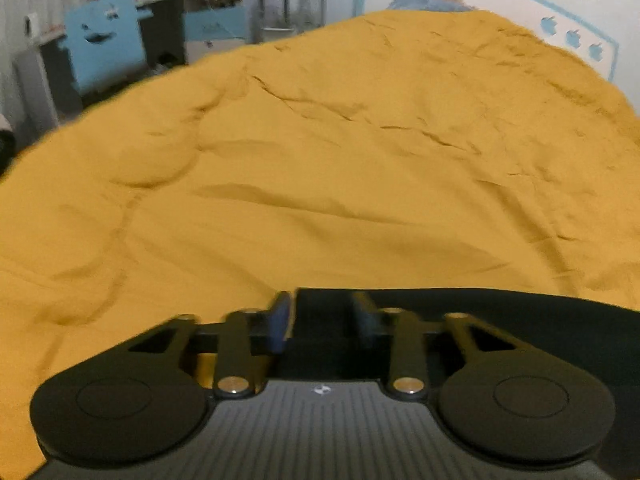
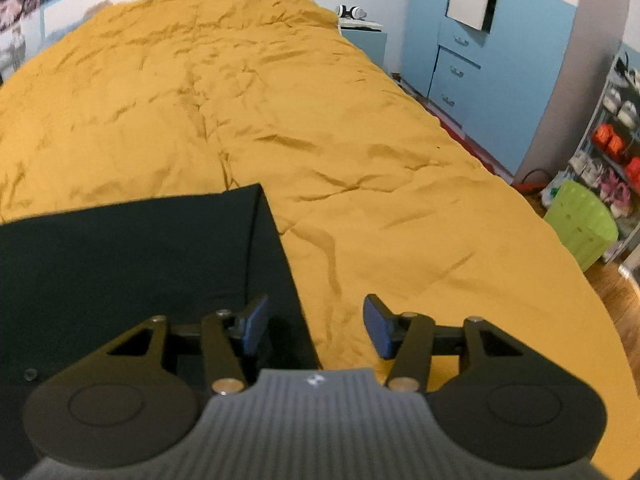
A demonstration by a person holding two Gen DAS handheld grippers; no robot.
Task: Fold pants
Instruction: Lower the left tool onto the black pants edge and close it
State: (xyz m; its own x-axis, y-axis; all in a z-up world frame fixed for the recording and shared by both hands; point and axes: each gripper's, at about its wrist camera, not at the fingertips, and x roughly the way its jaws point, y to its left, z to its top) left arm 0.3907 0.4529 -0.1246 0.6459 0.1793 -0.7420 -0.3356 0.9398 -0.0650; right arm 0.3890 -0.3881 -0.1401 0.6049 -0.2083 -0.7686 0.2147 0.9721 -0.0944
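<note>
Pants (image 2: 132, 256), black and smooth, lie flat on the near end of the bed (image 2: 360, 140), whose mustard cover is soft and creased all over. On the left, the left tongs (image 1: 322, 320) hover over the garment's corner, blue pads parted with dark cloth between them, not pinched as far as I can see. Further right, the right tongs (image 2: 316, 326) gape wide, straddling the pants' right edge. Beyond the bed's right side stands a lime-green slotted plastic basket (image 2: 580, 232); its contents can't be made out.

Wrinkled mustard bedspread (image 2: 320, 120) — beside it a blue wardrobe (image 2: 500, 80), green basket (image 2: 580, 232), shoe rack (image 2: 616, 128).
</note>
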